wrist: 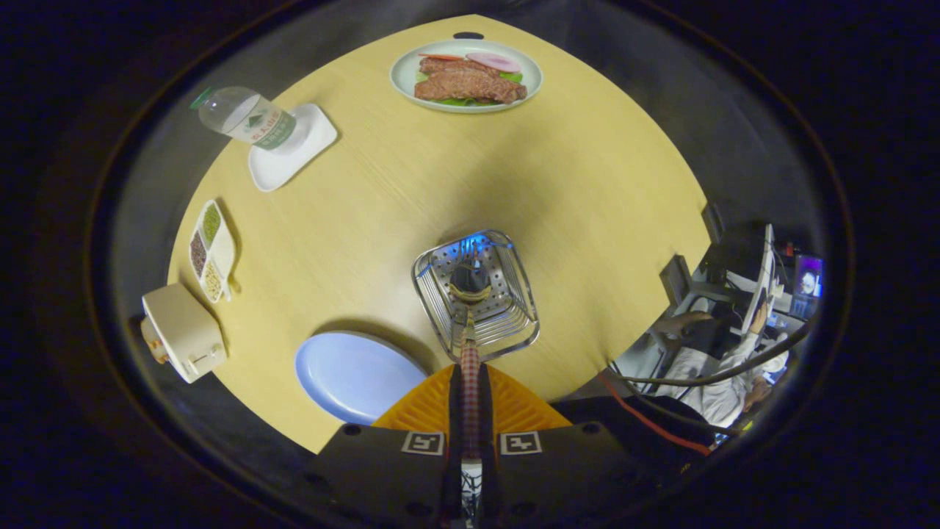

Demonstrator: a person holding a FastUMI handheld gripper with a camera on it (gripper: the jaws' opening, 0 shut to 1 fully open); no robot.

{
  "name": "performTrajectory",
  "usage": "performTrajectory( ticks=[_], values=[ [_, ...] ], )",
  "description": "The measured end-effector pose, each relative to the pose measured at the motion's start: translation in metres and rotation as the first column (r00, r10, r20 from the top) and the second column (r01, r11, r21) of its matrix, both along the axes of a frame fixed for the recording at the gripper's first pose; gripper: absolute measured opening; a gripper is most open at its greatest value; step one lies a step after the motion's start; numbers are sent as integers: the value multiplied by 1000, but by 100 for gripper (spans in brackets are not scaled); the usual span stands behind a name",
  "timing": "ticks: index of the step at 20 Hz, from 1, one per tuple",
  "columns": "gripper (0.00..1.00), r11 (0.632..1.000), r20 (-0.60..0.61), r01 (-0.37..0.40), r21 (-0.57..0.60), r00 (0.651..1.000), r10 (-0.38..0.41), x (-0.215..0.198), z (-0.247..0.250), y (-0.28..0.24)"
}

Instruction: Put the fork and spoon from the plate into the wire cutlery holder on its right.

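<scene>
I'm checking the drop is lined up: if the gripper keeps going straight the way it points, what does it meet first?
Probably the wire cutlery holder. The gripper has its fingers shut on a checked-handled utensil, whose tip already hangs over the holder's open top. How deep it sits is unclear.

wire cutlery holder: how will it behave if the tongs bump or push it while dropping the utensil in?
The square silver wire cutlery holder is open wire, so probably light and apt to slide on the smooth wooden table. It looks tall for its base, so a high sideways nudge might tip it. The tongs, shut on the checked-handle utensil above it, should likely lower straight.
</scene>
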State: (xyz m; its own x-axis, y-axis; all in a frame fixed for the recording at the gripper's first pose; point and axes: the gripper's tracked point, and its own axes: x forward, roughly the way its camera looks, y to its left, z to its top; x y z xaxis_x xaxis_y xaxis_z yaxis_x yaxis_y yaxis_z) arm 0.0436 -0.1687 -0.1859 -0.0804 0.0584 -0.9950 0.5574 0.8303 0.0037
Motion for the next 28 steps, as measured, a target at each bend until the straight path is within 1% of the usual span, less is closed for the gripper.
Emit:
performTrajectory(
  ticks=[5,9,10,15,18,21,22,24,26,28],
  values=[
    [70,1000,9,-23,3,1000,23,-2,2,-2],
    [96,1000,45,-2,-5,999,2,-7,12,1],
    [100,1000,62,0,-11,998,0,-8,16,2],
    [100,995,150,-46,-91,987,60,-14,40,6],
    [100,990,251,-45,-133,965,78,-15,58,19],
    [100,984,383,-21,-175,920,88,-17,77,30],
    [100,981,426,-19,-195,899,102,-18,83,32],
    [100,968,510,-20,-250,847,150,-20,95,32],
    [100,957,600,-27,-290,773,204,-23,105,40],
    [100,948,689,-38,-315,678,256,-19,119,50]
  ],
)
